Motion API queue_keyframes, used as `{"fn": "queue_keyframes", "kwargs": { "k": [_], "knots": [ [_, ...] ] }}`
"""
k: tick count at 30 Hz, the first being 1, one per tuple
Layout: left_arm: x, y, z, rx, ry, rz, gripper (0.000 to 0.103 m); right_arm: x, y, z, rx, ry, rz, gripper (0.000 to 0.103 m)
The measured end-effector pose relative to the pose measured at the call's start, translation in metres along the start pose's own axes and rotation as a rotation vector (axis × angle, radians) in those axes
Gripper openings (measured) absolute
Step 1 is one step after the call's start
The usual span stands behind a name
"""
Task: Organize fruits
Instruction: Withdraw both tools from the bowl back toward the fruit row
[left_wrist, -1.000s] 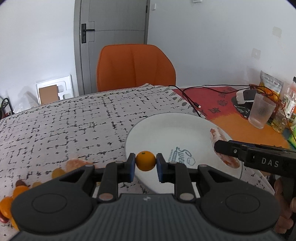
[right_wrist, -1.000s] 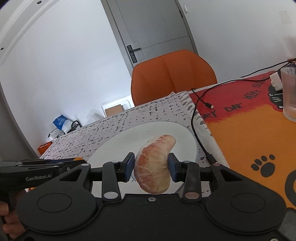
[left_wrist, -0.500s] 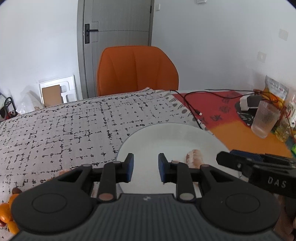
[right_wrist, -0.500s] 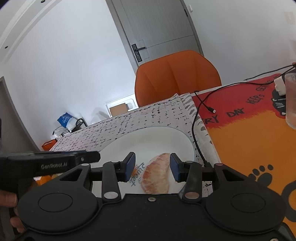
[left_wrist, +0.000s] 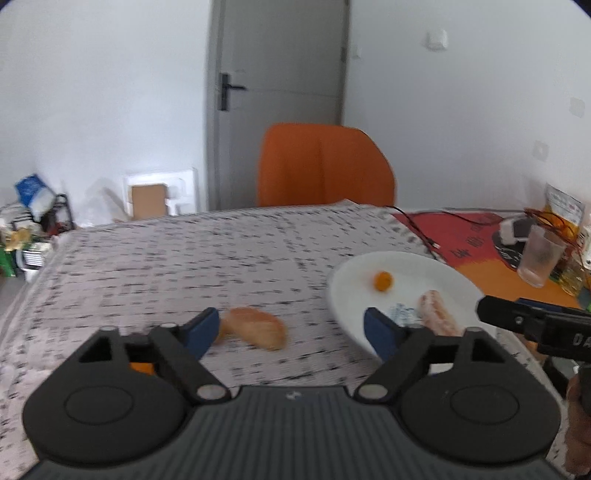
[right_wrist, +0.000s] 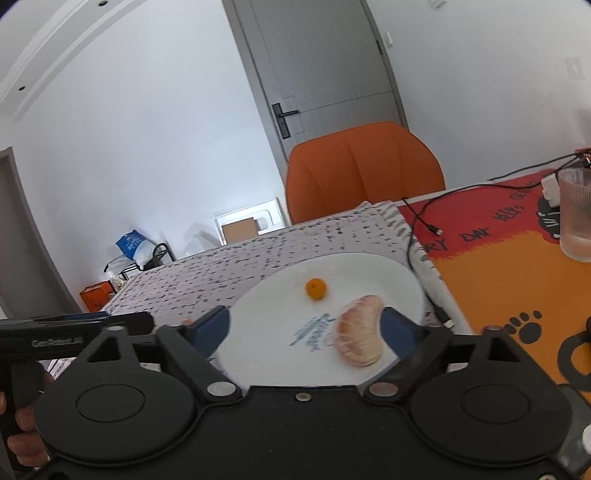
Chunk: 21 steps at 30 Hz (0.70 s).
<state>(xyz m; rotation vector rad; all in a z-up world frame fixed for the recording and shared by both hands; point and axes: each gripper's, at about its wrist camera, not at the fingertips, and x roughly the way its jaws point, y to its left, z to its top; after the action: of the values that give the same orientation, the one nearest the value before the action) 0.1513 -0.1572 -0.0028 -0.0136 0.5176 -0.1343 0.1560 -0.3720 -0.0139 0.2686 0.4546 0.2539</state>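
Your left gripper (left_wrist: 291, 328) has just been opening and its jaws now stand wide apart with nothing between the pads; a pomelo segment on the cloth (left_wrist: 255, 326) lies just ahead of them, near the left pad. Your right gripper (right_wrist: 304, 325) has likewise just spread open, and the peeled pomelo segment (right_wrist: 358, 334) lies free on the white plate (right_wrist: 388, 266), close to the right pad but not pinched. The small orange fruit (right_wrist: 316, 288) sits apart from it, nearer the plate's middle.

The round fruit could roll if you bump the plate while pulling back, and the right pad is near enough to drag the segment if you swing sideways instead of backing straight out.

Only the left view shows the loose segment on the patterned tablecloth (left_wrist: 184, 266) and an orange piece under the left finger; only the right view shows clearly that the plated segment is free of the pads
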Motion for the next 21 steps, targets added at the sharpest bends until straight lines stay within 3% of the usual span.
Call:
{"fn": "queue_keyframes", "kwargs": {
  "k": [3,9,16,21],
  "knots": [
    [-0.017,0.018,-0.007,-0.016,-0.017,0.03,0.09,-0.005,0.016,-0.003,-0.017,-0.009,-0.001,0.103],
    [-0.047,0.053,-0.017,-0.093,-0.035,0.044,0.091,-0.013,0.04,-0.008,-0.021,-0.015,0.008,0.103],
    [-0.081,0.084,-0.031,-0.106,-0.056,0.07,0.091,-0.025,0.069,-0.015,-0.049,-0.045,0.023,0.103],
    [-0.096,0.099,-0.04,-0.114,-0.052,0.072,0.091,-0.025,0.084,-0.018,-0.054,-0.003,0.078,0.103]
  ]
}}
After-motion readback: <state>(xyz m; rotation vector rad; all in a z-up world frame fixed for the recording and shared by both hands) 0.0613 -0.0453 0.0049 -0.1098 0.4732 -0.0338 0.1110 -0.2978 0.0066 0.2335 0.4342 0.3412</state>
